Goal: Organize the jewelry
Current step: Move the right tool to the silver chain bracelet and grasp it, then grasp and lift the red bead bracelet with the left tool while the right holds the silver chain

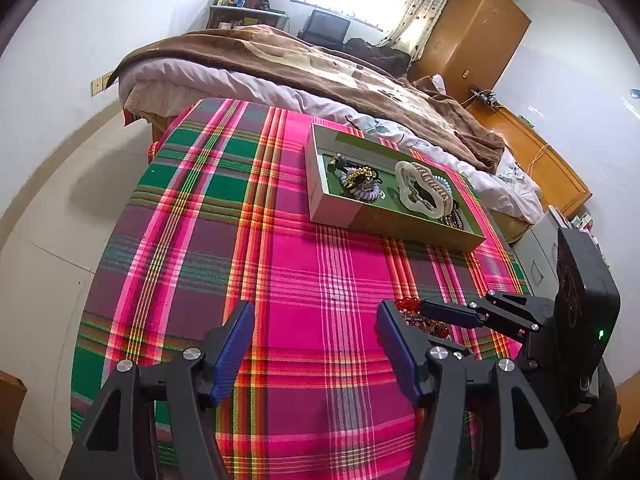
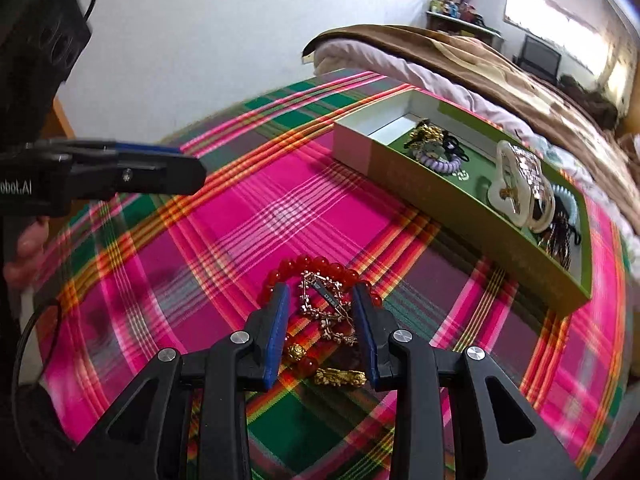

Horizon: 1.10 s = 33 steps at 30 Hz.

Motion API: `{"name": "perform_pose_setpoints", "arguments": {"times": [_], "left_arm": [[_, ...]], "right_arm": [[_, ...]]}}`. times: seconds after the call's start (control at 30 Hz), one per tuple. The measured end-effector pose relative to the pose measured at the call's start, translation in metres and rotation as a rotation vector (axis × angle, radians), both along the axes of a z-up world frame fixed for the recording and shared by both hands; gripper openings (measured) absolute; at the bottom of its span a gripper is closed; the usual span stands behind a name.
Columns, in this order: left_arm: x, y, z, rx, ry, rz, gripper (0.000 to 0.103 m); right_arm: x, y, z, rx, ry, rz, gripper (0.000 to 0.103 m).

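A red bead bracelet (image 2: 312, 266) with gold charms (image 2: 340, 377) and a rhinestone hair clip (image 2: 326, 304) lie on the plaid cloth. My right gripper (image 2: 322, 294) is open, its jaws either side of the clip and just above it. A green box (image 2: 472, 216) holds hair ties, claw clips and bracelets. My left gripper (image 1: 314, 312) is open and empty over bare cloth; it shows at the left of the right wrist view (image 2: 176, 168). The red bracelet (image 1: 408, 304) peeks out beside the right gripper's fingers (image 1: 452, 314) in the left wrist view.
The box (image 1: 340, 212) sits at the far side of the plaid-covered table (image 1: 240, 240), next to a bed with a brown blanket (image 1: 320, 68). A wooden wardrobe (image 1: 476, 32) and dresser stand at the right. Tiled floor lies to the left.
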<state>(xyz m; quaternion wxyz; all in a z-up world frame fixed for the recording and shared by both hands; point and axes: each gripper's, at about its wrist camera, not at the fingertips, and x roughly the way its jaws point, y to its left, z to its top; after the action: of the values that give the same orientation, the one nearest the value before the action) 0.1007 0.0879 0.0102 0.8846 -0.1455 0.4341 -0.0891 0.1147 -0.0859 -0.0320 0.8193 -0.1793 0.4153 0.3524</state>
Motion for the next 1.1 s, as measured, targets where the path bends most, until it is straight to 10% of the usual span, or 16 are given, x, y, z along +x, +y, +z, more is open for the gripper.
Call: {"name": "perform_pose_setpoints", "arguments": {"times": [0.57, 1.1], "left_arm": [[0.006, -0.014, -0.008, 0.003, 0.026, -0.035, 0.063], [0.024, -0.037, -0.013, 0.047, 0.057, -0.093, 0.063]], "right_arm": [[-0.002, 0.002, 0.002, -0.035, -0.026, -0.028, 0.030], [-0.008, -0.063, 0.049, 0.231, -0.068, -0.171, 0.020]]}}
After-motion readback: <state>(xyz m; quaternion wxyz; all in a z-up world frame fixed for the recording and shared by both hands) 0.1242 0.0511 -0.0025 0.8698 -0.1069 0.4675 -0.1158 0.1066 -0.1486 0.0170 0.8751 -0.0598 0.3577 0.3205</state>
